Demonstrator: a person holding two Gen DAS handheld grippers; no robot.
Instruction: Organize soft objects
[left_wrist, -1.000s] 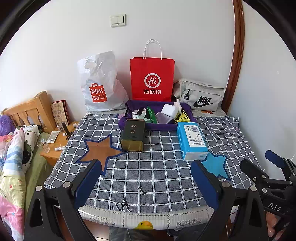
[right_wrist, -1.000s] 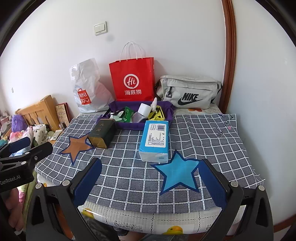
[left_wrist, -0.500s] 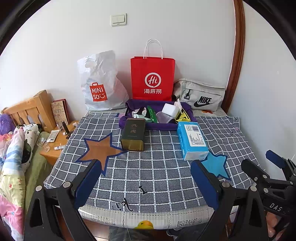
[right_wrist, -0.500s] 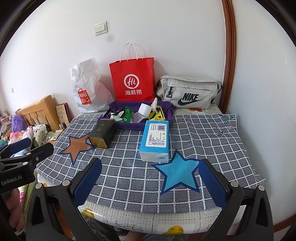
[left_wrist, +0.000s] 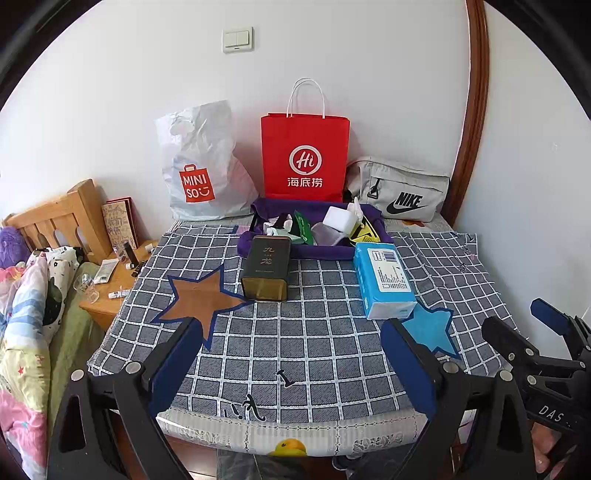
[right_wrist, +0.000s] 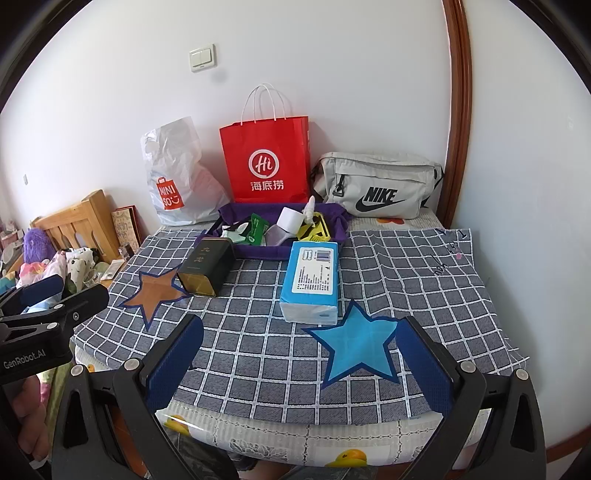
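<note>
1. Blue tissue pack (right_wrist: 310, 282) is lying flat at frame centre on the checked cloth (right_wrist: 406, 280), its near end just above the blue star (right_wrist: 356, 341), its far end close to the purple tray (right_wrist: 334, 218). Being soft, it is likely one of the things to be sorted.
2. Dark tin (right_wrist: 207, 266) is lying on its side left of centre, its near corner touching the brown star (right_wrist: 155, 291). It looks rigid, so probably no part of the soft lot.
3. Purple tray is sitting above centre, holding a white roll (right_wrist: 290, 219), a green packet (right_wrist: 256, 229) and small odds; it is probably serving as the collecting bin.
4. Red paper bag (right_wrist: 266, 162), white plastic bag (right_wrist: 177, 177) and grey waist bag (right_wrist: 376, 190) are leaning along the wall across the upper frame.
5. Right gripper (right_wrist: 295, 369) is hovering at the lower frame edge, jaws spread wide, holding nothing.
6. Left gripper (left_wrist: 291, 363) is likewise wide apart and empty at the bench's near edge.
7. This layout fits either a pack awaiting the tray or one set out by its star.
</note>
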